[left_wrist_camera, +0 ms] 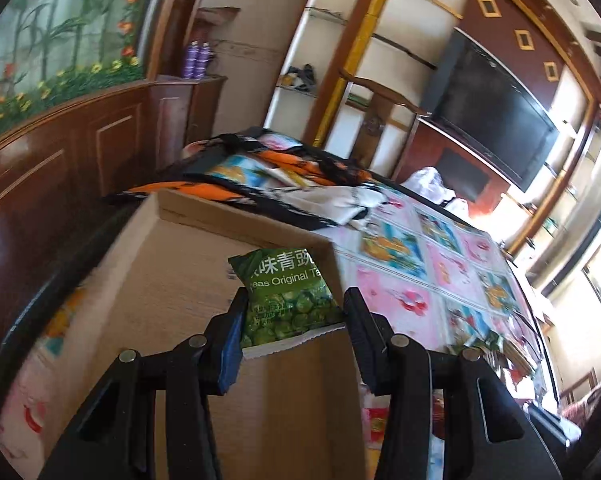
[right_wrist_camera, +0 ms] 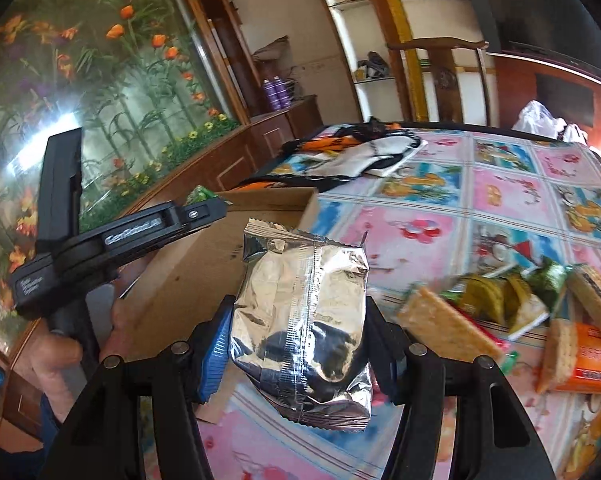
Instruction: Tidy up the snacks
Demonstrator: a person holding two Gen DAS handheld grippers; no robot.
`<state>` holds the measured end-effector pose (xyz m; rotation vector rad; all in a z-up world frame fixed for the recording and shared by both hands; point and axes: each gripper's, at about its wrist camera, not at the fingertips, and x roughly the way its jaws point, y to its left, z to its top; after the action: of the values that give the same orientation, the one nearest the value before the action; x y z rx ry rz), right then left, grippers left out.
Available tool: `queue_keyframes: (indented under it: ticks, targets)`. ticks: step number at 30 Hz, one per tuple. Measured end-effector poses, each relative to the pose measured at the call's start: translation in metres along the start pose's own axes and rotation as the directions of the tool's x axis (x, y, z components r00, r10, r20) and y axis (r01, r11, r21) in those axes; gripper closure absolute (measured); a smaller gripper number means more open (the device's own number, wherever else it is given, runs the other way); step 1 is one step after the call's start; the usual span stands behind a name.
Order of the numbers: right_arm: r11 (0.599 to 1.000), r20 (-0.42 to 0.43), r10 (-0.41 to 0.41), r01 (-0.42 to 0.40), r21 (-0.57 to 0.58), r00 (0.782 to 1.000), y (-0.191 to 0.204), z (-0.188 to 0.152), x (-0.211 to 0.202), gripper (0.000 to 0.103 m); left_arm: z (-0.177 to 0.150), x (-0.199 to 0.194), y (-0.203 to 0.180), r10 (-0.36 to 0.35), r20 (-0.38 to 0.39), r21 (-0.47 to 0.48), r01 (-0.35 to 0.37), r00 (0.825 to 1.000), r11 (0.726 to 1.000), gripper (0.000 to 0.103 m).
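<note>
The left gripper [left_wrist_camera: 296, 312] pinches a green packet of peas [left_wrist_camera: 286, 296] between its black fingers, one faced with a ribbed blue pad [left_wrist_camera: 229, 344]. The glossy plastic packet is printed with white Chinese characters and the partly hidden English words "…eas Original Ta…", above a photo of round green peas. It hangs over the open cardboard box [left_wrist_camera: 188, 264], a plain brown corrugated carton whose far wall runs toward twelve o'clock in the left wrist view.

The right gripper [right_wrist_camera: 300, 328] pinches a silver foil pouch [right_wrist_camera: 304, 312], crinkled and mirror-bright, with a raised back seam down its middle and serrated crimped ends; no writing can be read on it. It is held above the near corner of the carton [right_wrist_camera: 204, 256], at the table's edge.

In the right wrist view, at nine o'clock, a hand [right_wrist_camera: 56, 356] grips the handle of the left tool, whose black body carries pale embossed lettering too blurred to read.

At three to four o'clock lie more snacks [right_wrist_camera: 512, 300] on the table: square dimpled crackers in clear wrap, green-wrapped pieces and an orange packet. The table [right_wrist_camera: 420, 240] wears a shiny cloth of pink and blue cartoon squares. A crumpled orange, black and white fabric [right_wrist_camera: 364, 152] lies at twelve o'clock, just behind the carton.
</note>
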<state>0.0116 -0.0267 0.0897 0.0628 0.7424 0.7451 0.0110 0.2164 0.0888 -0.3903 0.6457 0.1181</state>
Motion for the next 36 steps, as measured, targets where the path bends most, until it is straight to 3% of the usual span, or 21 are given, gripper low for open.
queue_keyframes:
  ticks: [7,15,25,36]
  targets:
    - [0.995,-0.062,0.073,-0.077,-0.067,0.995,0.050,0.001,0.036,0.038,0.011,0.001,0.041,0.100,-0.022,-0.057,-0.101,0.995,0.993,0.057]
    - [0.983,-0.162,0.106,-0.127,-0.129,0.981,0.081,-0.013,0.073,0.038,0.007,0.023,0.057,0.187,-0.140,-0.045,-0.195,0.972,0.980,0.057]
    - [0.976,-0.236,0.093,-0.135,-0.172,0.967,0.090,-0.035,0.091,0.038,0.003,0.027,0.052,0.205,-0.158,-0.007,-0.208,0.966,0.978,0.057]
    - [0.969,-0.224,0.070,-0.119,-0.217,0.972,0.094,-0.040,0.090,0.038,0.003,0.026,0.053,0.209,-0.159,-0.006,-0.212,0.965,0.977,0.057]
